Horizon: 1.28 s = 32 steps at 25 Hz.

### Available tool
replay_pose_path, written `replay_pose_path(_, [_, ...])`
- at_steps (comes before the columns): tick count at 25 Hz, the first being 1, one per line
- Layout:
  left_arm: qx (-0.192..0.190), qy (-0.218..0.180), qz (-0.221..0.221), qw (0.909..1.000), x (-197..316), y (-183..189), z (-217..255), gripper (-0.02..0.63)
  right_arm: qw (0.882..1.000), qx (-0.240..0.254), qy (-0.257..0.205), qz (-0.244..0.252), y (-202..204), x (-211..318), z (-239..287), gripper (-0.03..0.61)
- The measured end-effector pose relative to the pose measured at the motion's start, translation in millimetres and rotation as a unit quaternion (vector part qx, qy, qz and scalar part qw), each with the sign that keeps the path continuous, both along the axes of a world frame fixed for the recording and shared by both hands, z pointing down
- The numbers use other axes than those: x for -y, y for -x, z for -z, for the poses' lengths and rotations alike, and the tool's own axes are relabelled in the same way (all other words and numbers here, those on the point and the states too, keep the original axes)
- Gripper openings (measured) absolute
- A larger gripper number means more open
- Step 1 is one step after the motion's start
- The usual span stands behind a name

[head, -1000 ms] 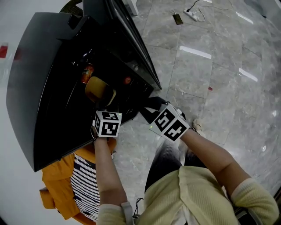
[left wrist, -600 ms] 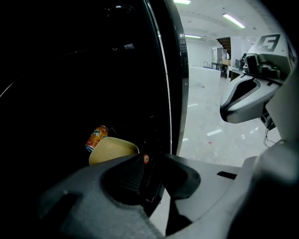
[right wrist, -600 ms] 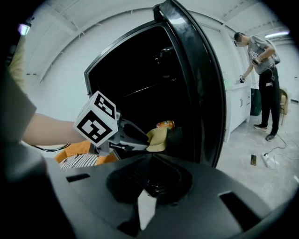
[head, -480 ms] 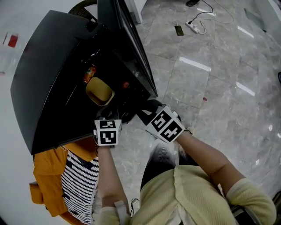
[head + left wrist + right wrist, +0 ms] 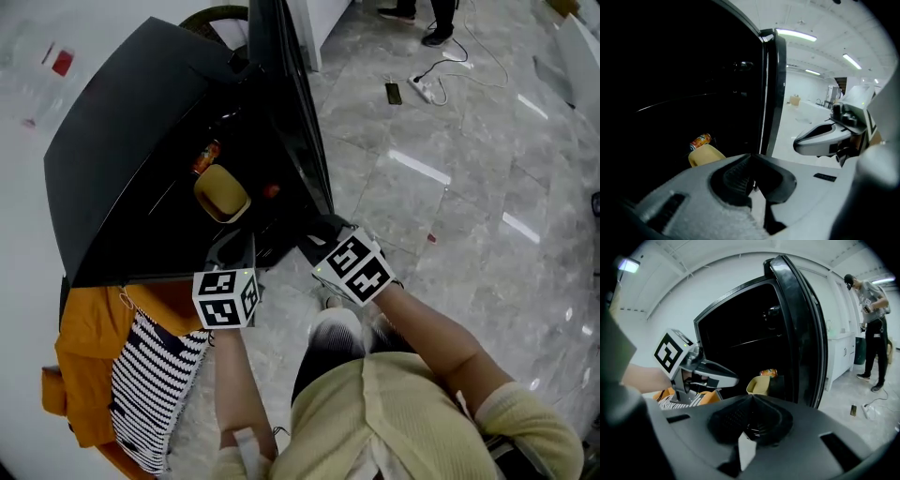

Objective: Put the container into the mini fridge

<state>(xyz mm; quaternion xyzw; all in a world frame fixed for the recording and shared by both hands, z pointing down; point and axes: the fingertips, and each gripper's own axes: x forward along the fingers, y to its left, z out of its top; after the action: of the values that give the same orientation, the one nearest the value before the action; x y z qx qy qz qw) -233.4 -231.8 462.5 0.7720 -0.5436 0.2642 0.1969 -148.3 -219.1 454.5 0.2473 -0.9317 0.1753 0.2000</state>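
Container in the fridge, door yet to shut

Orange and striped cloth [image 5: 94, 366] lies by the mini fridge [image 5: 112, 178] at far left. Inside it the yellow container [image 5: 221, 192] sits just beside an orange can [image 5: 208, 156]. The left gripper [image 5: 751, 161] is outside the opening, jaws together on nothing. The door [image 5: 291, 122] stands wide open, and the right gripper [image 5: 751, 401] is near its lower edge, also closed and empty.

From where I stand, closing the door looks like the step left. Best get the left tool well clear first, then push flat and gently on the door's outer face so nothing inside tips.

The interior is very dark, so I cannot tell what the container rests on, nor whether it touches the can
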Motion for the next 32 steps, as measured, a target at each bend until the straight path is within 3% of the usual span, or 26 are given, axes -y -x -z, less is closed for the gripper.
replay_pose_path(3, [-0.046,-0.02,0.008,0.9987,-9.5,-12.8,16.2,0.023,1.0,0.0,-0.004,0.003,-3.0,-0.5,5.4,0.029])
replay_pose_path(6, [-0.066,-0.032,0.018,0.9972,-19.6,-21.3,27.3,0.023,1.0,0.003,-0.01,0.01,-3.4,-1.4,13.8,0.029])
replay_pose_path(12, [-0.066,-0.053,0.023,0.9962,-36.1,-31.9,44.8,0.023,0.999,0.005,-0.029,0.027,-6.0,-3.0,31.3,0.029])
replay_pose_path(32, [-0.044,-0.082,0.111,0.9895,-90.4,-18.7,67.5,0.023,0.996,0.021,-0.051,0.063,-2.8,-18.6,56.9,0.029])
